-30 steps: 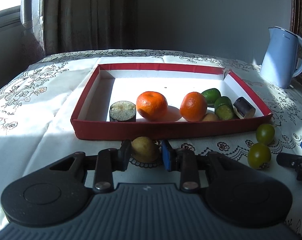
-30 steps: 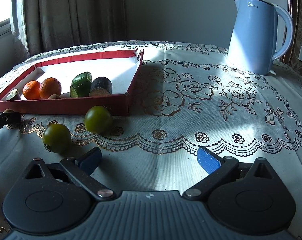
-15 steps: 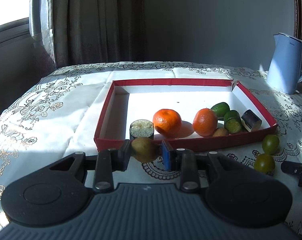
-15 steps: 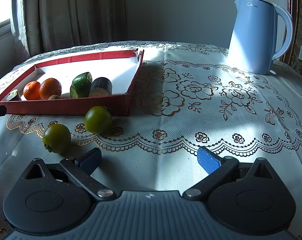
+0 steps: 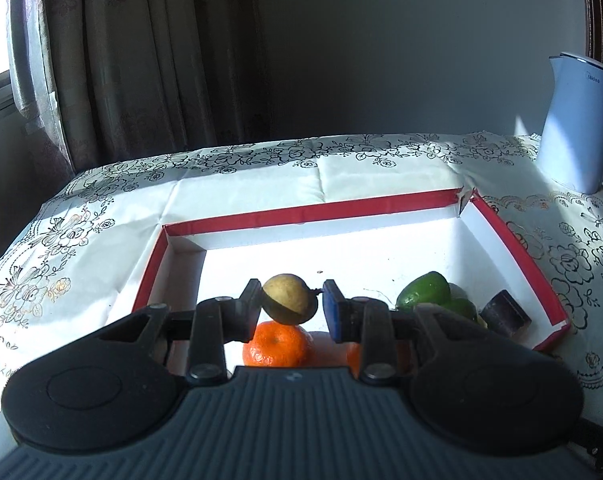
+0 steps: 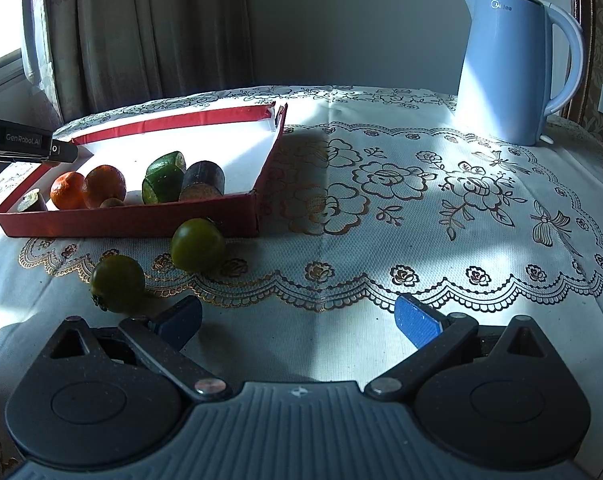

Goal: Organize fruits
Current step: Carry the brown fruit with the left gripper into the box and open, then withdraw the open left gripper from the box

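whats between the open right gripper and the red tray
In the right wrist view, two green fruits sit on the tablecloth between the right gripper and the red tray.

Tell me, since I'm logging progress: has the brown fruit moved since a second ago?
Yes. The brown fruit went from the cloth before the red box to above its inside.

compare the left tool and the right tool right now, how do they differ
The left tool is narrowed around a small brown fruit; the right tool is spread wide and holds nothing. The left tool is raised above the red box, over an orange; the right tool sits low over the tablecloth, outside the box, near two green fruits. Both have blue pads.
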A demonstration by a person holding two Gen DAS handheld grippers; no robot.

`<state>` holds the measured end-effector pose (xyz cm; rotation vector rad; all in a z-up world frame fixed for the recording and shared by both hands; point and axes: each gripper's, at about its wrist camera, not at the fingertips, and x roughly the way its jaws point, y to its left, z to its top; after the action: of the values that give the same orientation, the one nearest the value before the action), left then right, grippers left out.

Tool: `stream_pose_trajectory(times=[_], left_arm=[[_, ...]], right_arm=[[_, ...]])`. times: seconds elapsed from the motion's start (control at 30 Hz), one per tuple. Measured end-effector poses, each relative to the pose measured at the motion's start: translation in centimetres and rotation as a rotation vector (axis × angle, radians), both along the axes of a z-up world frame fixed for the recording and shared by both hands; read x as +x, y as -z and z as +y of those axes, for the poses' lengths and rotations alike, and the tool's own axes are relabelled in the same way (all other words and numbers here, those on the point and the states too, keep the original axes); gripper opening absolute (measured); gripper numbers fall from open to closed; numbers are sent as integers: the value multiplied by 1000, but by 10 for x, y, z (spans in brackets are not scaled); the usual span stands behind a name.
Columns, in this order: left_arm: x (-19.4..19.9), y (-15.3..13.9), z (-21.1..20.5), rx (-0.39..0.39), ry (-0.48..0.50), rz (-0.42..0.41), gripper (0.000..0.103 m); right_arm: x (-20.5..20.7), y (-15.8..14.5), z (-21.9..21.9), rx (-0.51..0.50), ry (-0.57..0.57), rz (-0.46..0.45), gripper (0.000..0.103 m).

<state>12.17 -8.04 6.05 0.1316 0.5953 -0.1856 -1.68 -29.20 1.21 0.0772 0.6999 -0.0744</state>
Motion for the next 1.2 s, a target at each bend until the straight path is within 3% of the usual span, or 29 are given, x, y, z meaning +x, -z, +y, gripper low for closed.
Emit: stream_pose_trajectory(times=[0.27,0.8,1.0,1.07,1.2], left_arm=[[21,21,-19,29,5,49,30],[13,21,-16,33,-17,20,39],[-17,12,-2,20,-15,-13,57],[-30,7,5,10,-21,-27,69],[-55,-1,18,10,-18,-63,79]], right_arm=[[0,0,-1,11,-1,-5,103],[0,0,-1,4,-2,-2,103],[0,0,-1,10,-2,-4,103],[0,0,-1,11,-2,-5,103],[0,-1,-1,11,-2,-5,103]])
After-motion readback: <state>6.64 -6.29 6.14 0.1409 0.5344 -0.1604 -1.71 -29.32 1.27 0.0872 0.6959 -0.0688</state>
